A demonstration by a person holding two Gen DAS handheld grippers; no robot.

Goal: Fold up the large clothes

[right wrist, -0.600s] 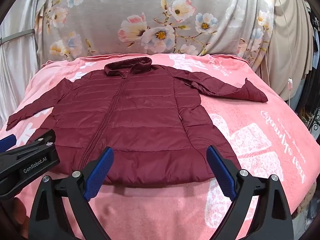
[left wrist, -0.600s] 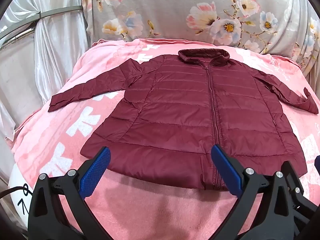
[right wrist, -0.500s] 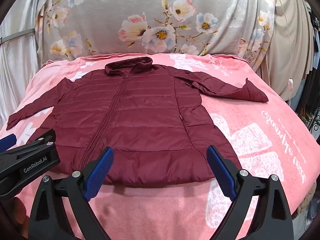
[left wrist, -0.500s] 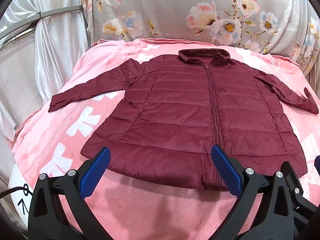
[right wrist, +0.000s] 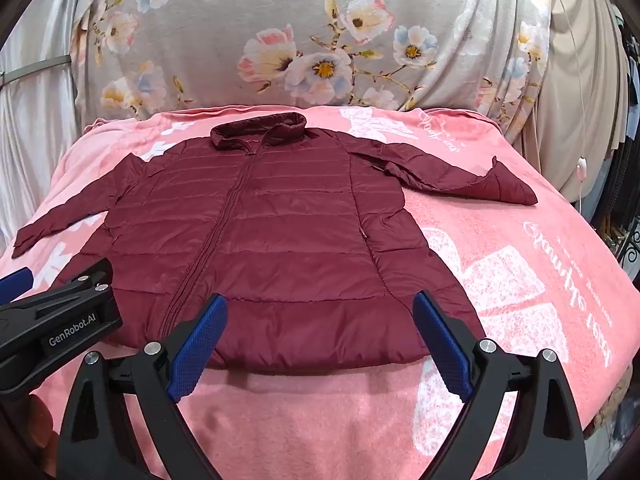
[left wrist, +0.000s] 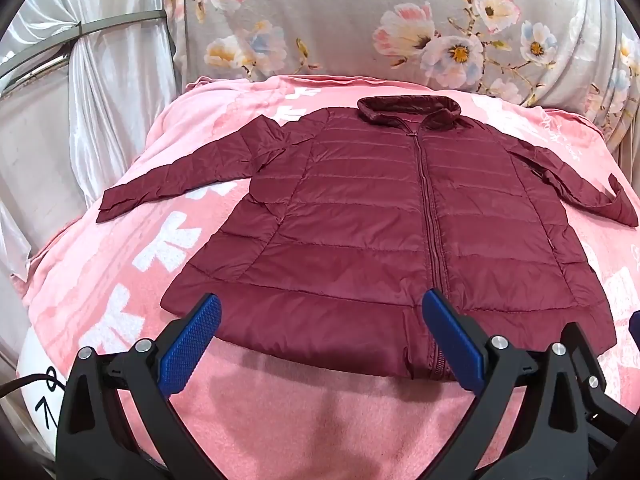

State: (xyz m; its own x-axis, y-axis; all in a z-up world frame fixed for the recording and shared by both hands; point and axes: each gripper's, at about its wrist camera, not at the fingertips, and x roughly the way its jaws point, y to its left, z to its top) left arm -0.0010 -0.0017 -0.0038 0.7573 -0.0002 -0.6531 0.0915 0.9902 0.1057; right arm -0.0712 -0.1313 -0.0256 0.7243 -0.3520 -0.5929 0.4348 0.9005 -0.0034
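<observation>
A dark red quilted jacket lies flat and zipped on a pink blanket, collar at the far side, both sleeves spread outward. The right sleeve's cuff is turned up. My left gripper hovers open above the near hem, left of the zipper, with nothing between its blue pads. My right gripper hovers open above the hem's right half, also empty. The left gripper's black body shows at the left edge of the right wrist view.
A grey floral cloth hangs behind the blanket. White drapery stands on the left, beige curtains and a hanging white cord on the right. The blanket drops off at its left and right edges.
</observation>
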